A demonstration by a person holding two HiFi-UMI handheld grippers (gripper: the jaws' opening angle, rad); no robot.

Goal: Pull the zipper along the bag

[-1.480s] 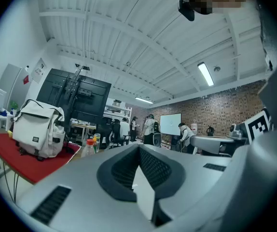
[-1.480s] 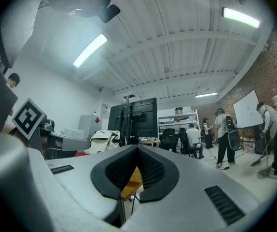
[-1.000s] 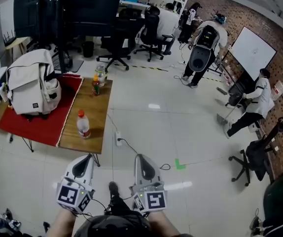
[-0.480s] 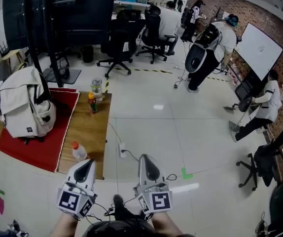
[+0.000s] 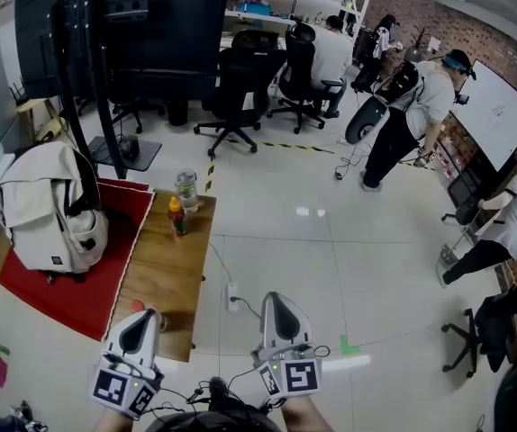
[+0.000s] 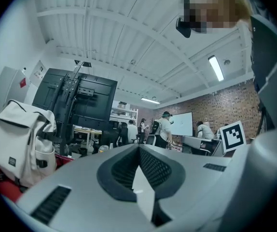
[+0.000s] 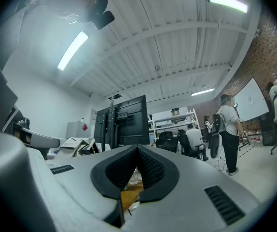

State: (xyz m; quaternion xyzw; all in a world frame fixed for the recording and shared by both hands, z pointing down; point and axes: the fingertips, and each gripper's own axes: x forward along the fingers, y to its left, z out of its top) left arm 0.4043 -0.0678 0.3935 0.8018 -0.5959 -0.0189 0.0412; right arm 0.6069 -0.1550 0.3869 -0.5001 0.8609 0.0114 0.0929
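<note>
A cream backpack (image 5: 51, 210) stands upright on a red mat (image 5: 87, 286) at the left end of a wooden table (image 5: 164, 264); its zipper is too small to make out. Both grippers are held low and near, short of the table and well away from the bag. My left gripper (image 5: 140, 320) is shut and empty, with the backpack (image 6: 18, 144) far to its left. My right gripper (image 5: 277, 302) points over the floor, its jaw tips together with nothing between them; the backpack (image 7: 76, 146) shows small at its left.
An orange-drink bottle (image 5: 178, 216) and a glass jar (image 5: 186, 190) stand at the table's far end. A red-capped bottle (image 5: 137, 306) peeks out beside the left gripper. A black screen stand (image 5: 105, 70), office chairs (image 5: 240, 97) and several people (image 5: 412, 120) are beyond. A cable and power strip (image 5: 232, 295) lie on the floor.
The view has swung left and forward, so the table and backpack sit closer. Both grippers have dropped lower in the picture. The red-capped bottle is now mostly hidden behind the left gripper.
</note>
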